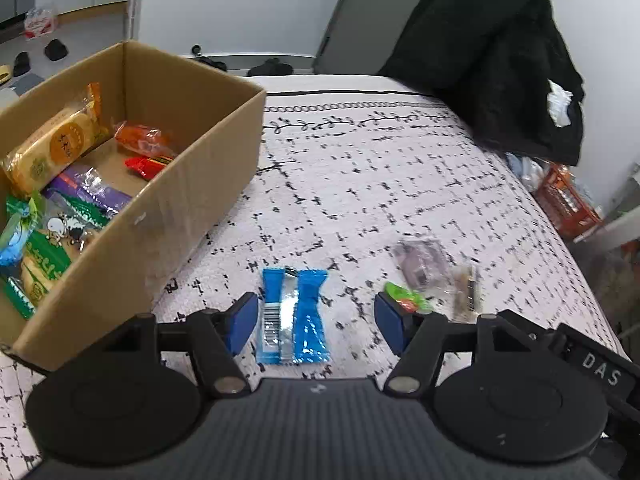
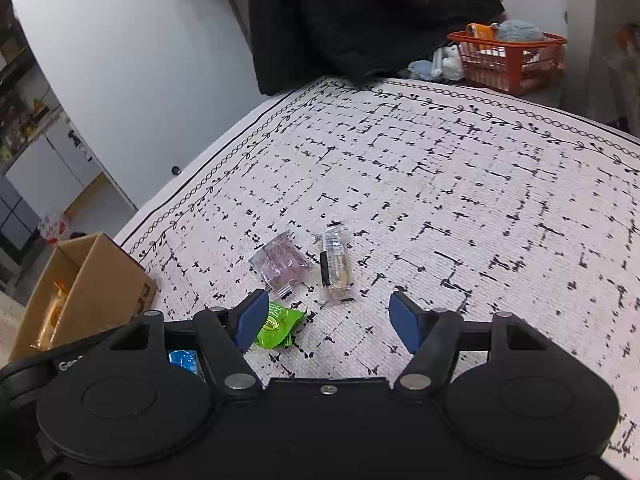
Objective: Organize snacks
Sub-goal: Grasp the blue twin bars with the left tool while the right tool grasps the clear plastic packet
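A patterned white cloth (image 1: 400, 184) covers the surface. At the bottom of the left wrist view, the left gripper (image 1: 316, 326) hovers low with its fingers spread wide, bracketing the blue packet (image 1: 294, 316), likely the next pick. The right gripper (image 2: 328, 322) hangs likewise spread and empty, the green packet (image 2: 278, 326) by its left finger. The half-filled cardboard box (image 1: 192, 208) waits upper left.

Home room, patterned rug (image 2: 440, 184), laundry basket (image 2: 508, 60), dark coat (image 1: 500, 52)
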`<state>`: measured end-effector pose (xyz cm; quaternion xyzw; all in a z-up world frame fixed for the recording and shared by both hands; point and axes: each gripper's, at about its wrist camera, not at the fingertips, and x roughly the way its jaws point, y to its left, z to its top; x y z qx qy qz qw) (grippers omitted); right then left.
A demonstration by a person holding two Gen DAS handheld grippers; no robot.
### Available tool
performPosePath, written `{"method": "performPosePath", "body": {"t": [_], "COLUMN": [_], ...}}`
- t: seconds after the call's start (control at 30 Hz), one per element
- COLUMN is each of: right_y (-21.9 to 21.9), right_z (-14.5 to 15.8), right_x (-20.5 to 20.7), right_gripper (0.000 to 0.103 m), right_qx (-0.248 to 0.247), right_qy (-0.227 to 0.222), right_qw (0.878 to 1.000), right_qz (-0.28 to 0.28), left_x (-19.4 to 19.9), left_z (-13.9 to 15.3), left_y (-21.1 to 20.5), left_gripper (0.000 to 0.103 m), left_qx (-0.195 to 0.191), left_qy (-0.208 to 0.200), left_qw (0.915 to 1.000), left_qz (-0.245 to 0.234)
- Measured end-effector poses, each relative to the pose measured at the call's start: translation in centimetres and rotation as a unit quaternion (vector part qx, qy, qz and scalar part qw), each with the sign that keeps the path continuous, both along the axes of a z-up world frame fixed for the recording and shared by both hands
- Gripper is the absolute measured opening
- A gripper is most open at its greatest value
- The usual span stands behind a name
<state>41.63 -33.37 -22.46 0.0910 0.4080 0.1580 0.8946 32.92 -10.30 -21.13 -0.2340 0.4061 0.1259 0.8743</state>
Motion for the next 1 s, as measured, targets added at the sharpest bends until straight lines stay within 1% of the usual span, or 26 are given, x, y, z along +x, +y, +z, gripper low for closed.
{"method": "performPosePath", "body": {"t": [0.13, 0.23, 0.3, 0.33, 0.47, 0.6, 0.63, 0.7, 0.73, 0.8, 0.83, 0.87, 0.9, 1.0], "right_y": [0.4, 0.6, 0.8, 0.9, 1.4, 1.7, 1.8, 2.1, 2.2, 2.5, 2.5, 2.5, 2.4, 2.5], "right_z": [-0.7, -1.5, -2.1, -2.3, -2.8, -2.9, -2.9, -3.1, -3.3, -3.4, -3.4, -3.5, -3.5, -3.1], "right_x": [0.7, 1.4, 1.9, 2.1, 2.7, 3.1, 3.2, 3.4, 3.6, 3.8, 4.0, 4.0, 4.0, 3.7], "right_gripper": [0.06, 0.056, 0.053, 0.052, 0.05, 0.049, 0.048, 0.043, 0.041, 0.034, 0.033, 0.029, 0.022, 0.019], "right_qx": [-0.011, -0.013, -0.015, -0.018, -0.031, -0.035, -0.034, -0.036, -0.042, -0.054, -0.056, -0.056, -0.055, -0.055], "right_qy": [0.005, 0.013, 0.019, 0.019, 0.015, 0.007, 0.005, 0.005, 0.004, -0.002, -0.004, -0.003, -0.002, 0.002], "right_qw": [1.0, 1.0, 1.0, 1.0, 0.999, 0.999, 0.999, 0.999, 0.999, 0.999, 0.998, 0.998, 0.998, 0.999], "right_qz": [0.007, 0.008, 0.006, 0.007, 0.006, 0.002, 0.003, 0.006, 0.006, 0.004, 0.002, -0.001, -0.004, 0.0], "left_x": [0.4, 0.7, 1.0, 1.1, 1.5, 1.7, 1.7, 1.7, 1.7, 1.6, 1.5, 1.4, 1.3, 1.0], "left_z": [-1.1, -1.9, -2.6, -2.8, -3.0, -2.9, -2.9, -2.8, -2.7, -2.5, -2.3, -2.1, -1.8, -1.0], "left_y": [0.1, 0.0, 0.1, 0.1, -0.2, 0.1, 0.2, 0.3, 0.3, 0.3, 0.2, 0.2, 0.2, 0.2], "left_gripper": [0.061, 0.055, 0.046, 0.044, 0.039, 0.032, 0.032, 0.031, 0.031, 0.031, 0.031, 0.031, 0.031, 0.031], "left_qx": [0.005, 0.004, 0.0, 0.0, 0.016, 0.014, 0.012, 0.007, 0.006, 0.003, 0.002, 0.0, 0.0, -0.004], "left_qy": [0.007, 0.012, 0.019, 0.022, 0.023, 0.019, 0.019, 0.019, 0.018, 0.016, 0.014, 0.011, 0.008, -0.006], "left_qw": [0.9999, 0.9998, 0.9997, 0.9996, 0.9995, 0.9996, 0.9996, 0.9996, 0.9996, 0.9998, 0.9998, 0.9999, 0.9999, 1.0], "left_qz": [0.012, 0.014, 0.016, 0.02, 0.015, 0.017, 0.018, 0.02, 0.019, 0.015, 0.014, 0.012, 0.009, 0.0]}}
